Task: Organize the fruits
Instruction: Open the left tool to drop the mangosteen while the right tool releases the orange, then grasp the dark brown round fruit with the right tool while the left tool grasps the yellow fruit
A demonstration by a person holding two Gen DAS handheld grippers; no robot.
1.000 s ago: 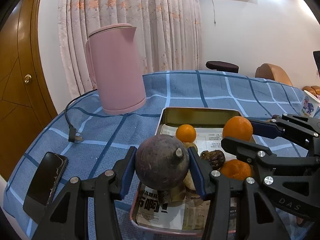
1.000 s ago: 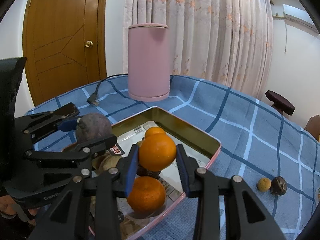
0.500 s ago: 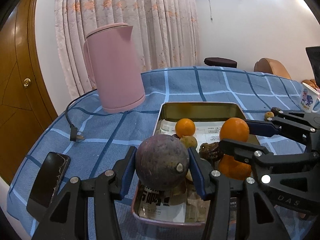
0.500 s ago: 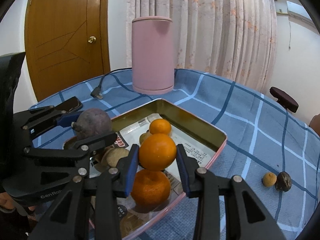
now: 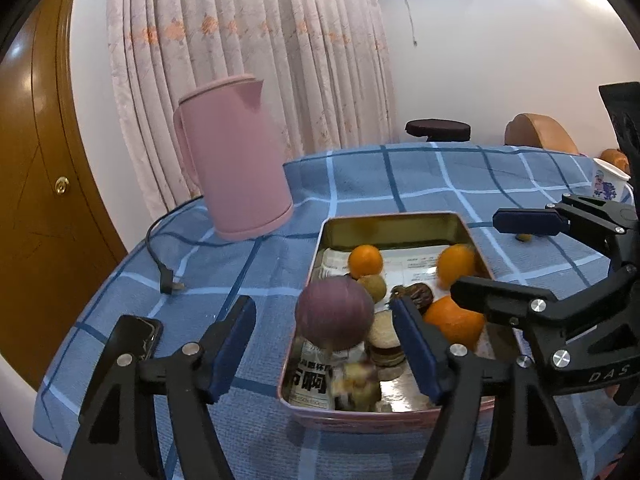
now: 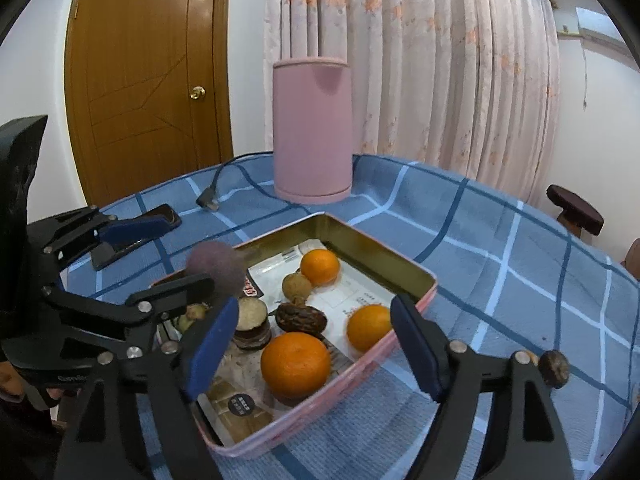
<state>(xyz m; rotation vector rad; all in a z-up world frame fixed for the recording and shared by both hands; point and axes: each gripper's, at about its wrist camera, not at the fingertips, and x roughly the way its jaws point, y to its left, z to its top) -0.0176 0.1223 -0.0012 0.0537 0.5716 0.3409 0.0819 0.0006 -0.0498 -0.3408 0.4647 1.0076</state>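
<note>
Left gripper [image 5: 324, 344] and right gripper [image 6: 314, 344]: black frames, silver screws, blue finger pads [image 6: 210, 346], white lettering.

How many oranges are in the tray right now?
3. A small orange at the far end, another orange by the right wall, and the largest orange nearest. The tray hides none that I can see.

On the desk [image 6: 500, 248] before me sits the tray [image 6: 384, 258], holding three oranges [image 6: 295, 363], a longan [image 6: 297, 285] and other fruit. Behind it stands the kettle [image 6: 313, 132]; its plug [image 6: 207, 200] and a phone [image 5: 134, 338] lie to the left. Two small fruits [image 6: 553, 368] lie on the desk right of the tray.
</note>
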